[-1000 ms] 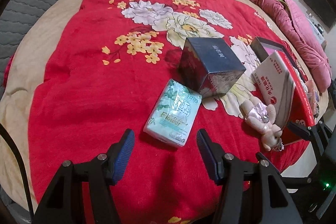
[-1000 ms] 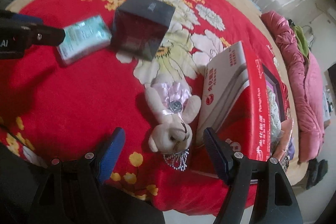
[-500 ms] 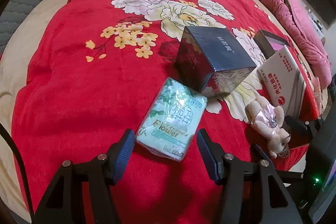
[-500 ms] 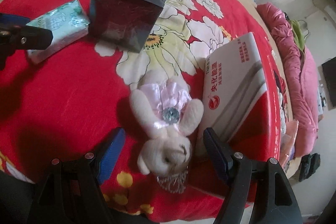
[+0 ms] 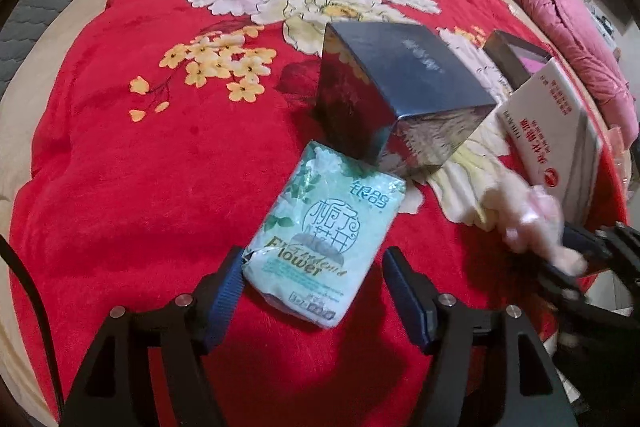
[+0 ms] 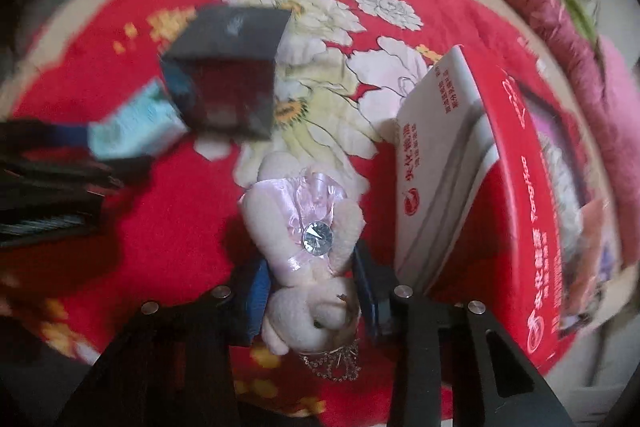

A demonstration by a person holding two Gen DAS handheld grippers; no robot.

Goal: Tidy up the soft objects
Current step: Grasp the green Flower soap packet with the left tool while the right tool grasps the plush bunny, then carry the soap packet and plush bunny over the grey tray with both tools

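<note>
Right gripper (image 6: pixel 310 293): jaws closed in snug on the plush bear (image 6: pixel 308 239), pads pressing both sides at its neck and shoulders, head toward the camera.
Left gripper (image 5: pixel 312 285): jaws spread wide, straddling the near end of the tissue pack (image 5: pixel 324 239); the left pad sits just at its corner, the right pad clear of it.
Tissue pack: flat on the red blanket (image 5: pixel 140 167), its far end just in front of the dark box (image 5: pixel 400 99).
Plush bear: right of the dark box and nearer, lying on the blanket, blurred in the left view.
Red-and-white box (image 6: pixel 480 195): right of the dark box, standing on edge, close beside the bear.
Pink quilt (image 5: pixel 560 11): far right of the dark box, bunched along the bed's edge.
</note>
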